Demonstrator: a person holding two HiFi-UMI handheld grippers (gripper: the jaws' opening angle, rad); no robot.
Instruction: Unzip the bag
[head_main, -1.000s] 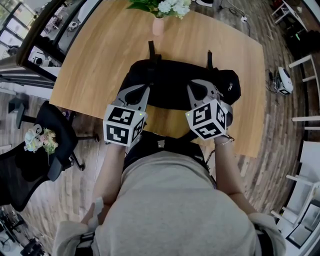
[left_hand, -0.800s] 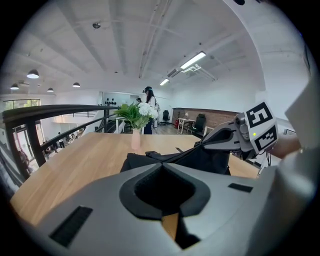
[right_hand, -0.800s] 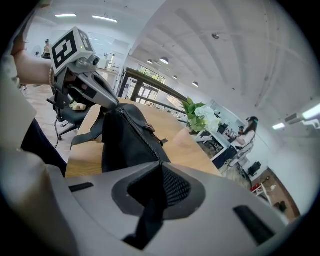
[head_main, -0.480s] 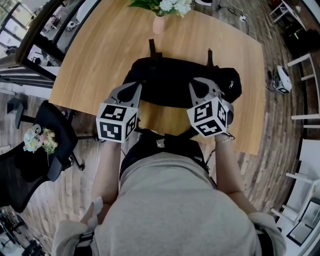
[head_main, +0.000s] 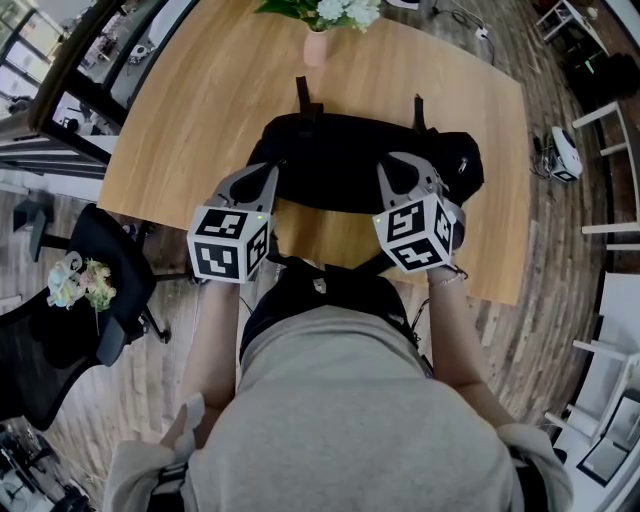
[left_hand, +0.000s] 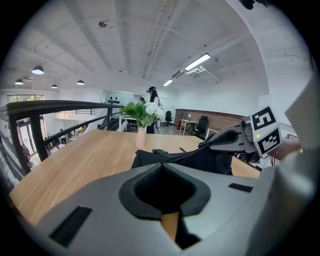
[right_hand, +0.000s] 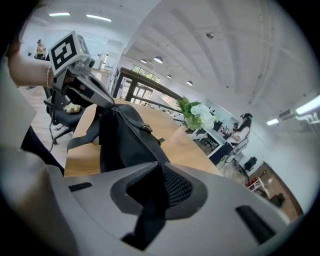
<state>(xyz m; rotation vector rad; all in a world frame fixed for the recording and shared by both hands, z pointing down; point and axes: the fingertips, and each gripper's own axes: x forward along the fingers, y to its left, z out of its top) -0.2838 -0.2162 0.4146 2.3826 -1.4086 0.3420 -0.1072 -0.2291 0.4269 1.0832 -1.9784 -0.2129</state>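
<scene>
Our left hand-held gripper (head_main: 266, 178) has shifted a little leftward along the near side of the bag (head_main: 350, 160), toward its left end. Its jaws are pressed together. Its own view shows only a dark sliver low in the gap, so we cannot tell whether it has the zip pull.

The bag lies across the middle of the table (head_main: 200, 110), and it has not moved. The zip (right_hand: 142, 140) along its ridge looks closed where we can see it.

Our right hand-held gripper (head_main: 392, 168) has kept its place at the bag's right end. Its jaws have just been easing apart, yet black bag fabric sits between the pads and they seem to pinch it.

We judge the unzipping barely begun. If the right grip loosens further, the bag may drag along with the pull.
</scene>
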